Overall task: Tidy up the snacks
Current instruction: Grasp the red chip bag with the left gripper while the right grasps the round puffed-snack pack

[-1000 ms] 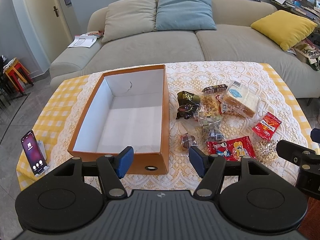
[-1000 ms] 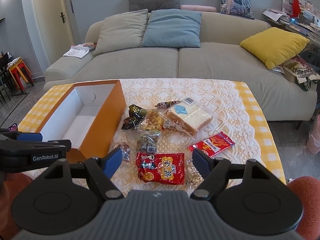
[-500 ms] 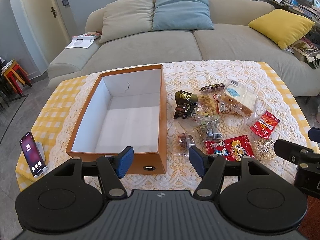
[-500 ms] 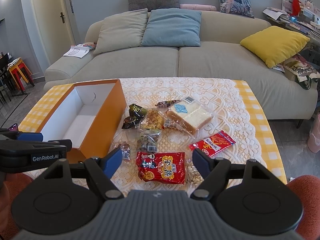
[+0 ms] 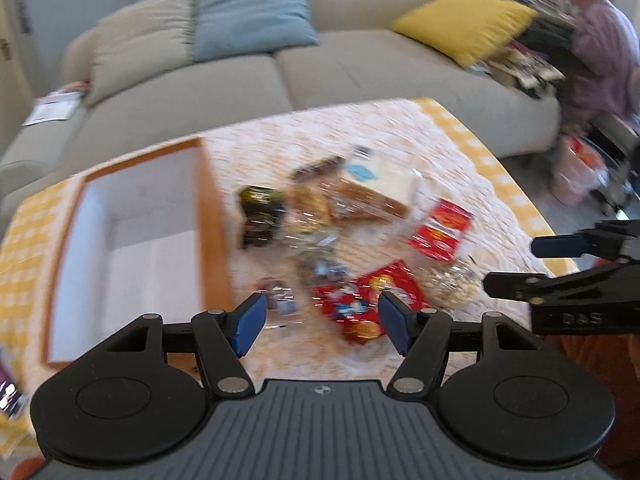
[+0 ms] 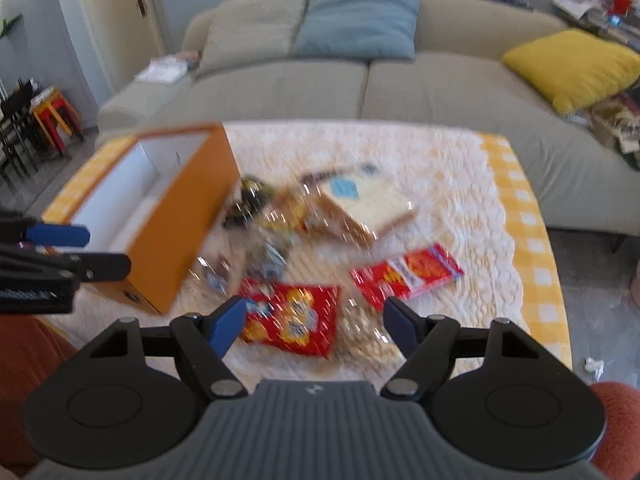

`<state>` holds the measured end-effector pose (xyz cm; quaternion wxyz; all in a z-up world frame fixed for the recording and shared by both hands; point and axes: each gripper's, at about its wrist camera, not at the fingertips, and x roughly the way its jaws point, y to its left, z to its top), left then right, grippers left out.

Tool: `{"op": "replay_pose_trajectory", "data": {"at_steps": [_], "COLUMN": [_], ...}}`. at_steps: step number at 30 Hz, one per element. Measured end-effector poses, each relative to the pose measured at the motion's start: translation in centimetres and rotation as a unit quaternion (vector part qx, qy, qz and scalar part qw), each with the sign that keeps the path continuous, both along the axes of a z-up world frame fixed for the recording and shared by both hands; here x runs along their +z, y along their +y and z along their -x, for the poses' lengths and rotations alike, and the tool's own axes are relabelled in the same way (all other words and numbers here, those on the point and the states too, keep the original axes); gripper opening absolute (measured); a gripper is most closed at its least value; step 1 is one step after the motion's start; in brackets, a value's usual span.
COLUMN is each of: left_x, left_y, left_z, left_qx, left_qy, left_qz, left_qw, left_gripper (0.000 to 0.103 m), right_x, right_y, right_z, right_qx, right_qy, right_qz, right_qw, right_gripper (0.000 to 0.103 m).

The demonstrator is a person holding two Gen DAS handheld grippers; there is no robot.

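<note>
Left wrist view alone is showing you a person in purple (image 5: 600,48); your left gripper (image 5: 320,322) and right gripper (image 6: 314,326) are gaping wide, holding nothing.

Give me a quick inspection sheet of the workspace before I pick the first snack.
Surface: table under a white lace cloth over yellow check; both views motion-blurred.
Job's things: orange box, white inside, nothing seen in it. Snacks loose on the cloth to its right: large red packet, smaller red packet, bagged bread, dark packet next to the box wall, several clear-wrapped pieces between them.
Clutter: phone at the left edge of the left view.
Grippers: left gripper open, holding nothing; right gripper open, holding nothing.
Cables: nothing seen.
Surroundings: sofa with cushions behind the table; person at far right.
</note>
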<state>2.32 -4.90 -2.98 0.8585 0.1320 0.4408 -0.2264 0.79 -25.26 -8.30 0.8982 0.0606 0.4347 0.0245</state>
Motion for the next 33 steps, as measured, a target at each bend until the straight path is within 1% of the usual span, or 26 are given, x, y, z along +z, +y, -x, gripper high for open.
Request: {"op": "replay_pose_trajectory", "data": {"at_steps": [4, 8, 12, 14, 15, 16, 20, 21, 24, 25, 26, 29, 31, 33], "left_x": [-3.0, -6.1, -8.7, -9.9, -10.4, -11.0, -12.6, -12.9, -13.6, -13.8, -14.0, -14.3, -14.5, -14.7], "left_y": [-1.7, -3.0, -3.6, -3.6, -3.5, -3.5, -3.0, -2.9, -2.7, -2.6, -2.5, -2.1, -1.9, -1.6], "left_z": [-1.7, -3.4, -4.4, -5.0, -5.3, -5.8, -6.6, -6.7, -7.2, -7.5, -7.7, -8.2, -8.4, -8.6], "left_qx": [-0.008, 0.009, 0.026, 0.037, 0.045, 0.052, 0.067, 0.069, 0.077, 0.078, 0.079, 0.085, 0.087, 0.09], "left_qy": [0.057, 0.103, 0.139, 0.149, 0.156, 0.163, 0.189, 0.193, 0.202, 0.207, 0.213, 0.222, 0.224, 0.227], "left_qz": [0.019, 0.021, 0.028, 0.028, 0.027, 0.028, 0.034, 0.034, 0.038, 0.042, 0.051, 0.065, 0.071, 0.081], "left_qw": [0.9982, 0.9944, 0.9896, 0.9877, 0.9863, 0.9848, 0.9791, 0.9783, 0.9756, 0.9743, 0.9725, 0.9692, 0.968, 0.9664], "left_gripper": [0.075, 0.075, 0.075, 0.075, 0.075, 0.075, 0.075, 0.075, 0.075, 0.075, 0.075, 0.079, 0.081, 0.084], "right_x": [-3.0, -5.8, -8.2, -9.1, -9.4, -9.6, -10.5, -10.8, -11.8, -12.0, -12.2, -13.1, -13.4, -13.7], "right_y": [-1.4, -2.2, -3.0, -3.2, -3.2, -3.1, -2.8, -2.8, -3.3, -3.3, -3.4, -3.5, -3.8, -4.0], "right_z": [-1.0, -2.3, -4.1, -5.1, -5.5, -6.0, -7.2, -7.5, -8.4, -8.5, -8.6, -8.9, -8.9, -9.1], "right_qx": [-0.011, -0.02, -0.023, -0.022, -0.019, -0.014, 0.007, 0.007, 0.003, 0.002, 0.002, -0.001, -0.009, -0.014], "right_qy": [0.035, 0.067, 0.091, 0.101, 0.102, 0.102, 0.097, 0.1, 0.115, 0.117, 0.118, 0.134, 0.138, 0.141], "right_qz": [0.003, 0.001, -0.027, -0.041, -0.044, -0.043, 0.0, 0.006, 0.005, 0.006, 0.008, 0.01, 0.003, -0.004], "right_qw": [0.999, 0.998, 0.995, 0.994, 0.994, 0.994, 0.995, 0.995, 0.993, 0.993, 0.993, 0.991, 0.99, 0.99], "right_gripper": [0.068, 0.068, 0.068, 0.069, 0.071, 0.075, 0.076, 0.077, 0.078, 0.082, 0.084, 0.085, 0.09, 0.09]}}
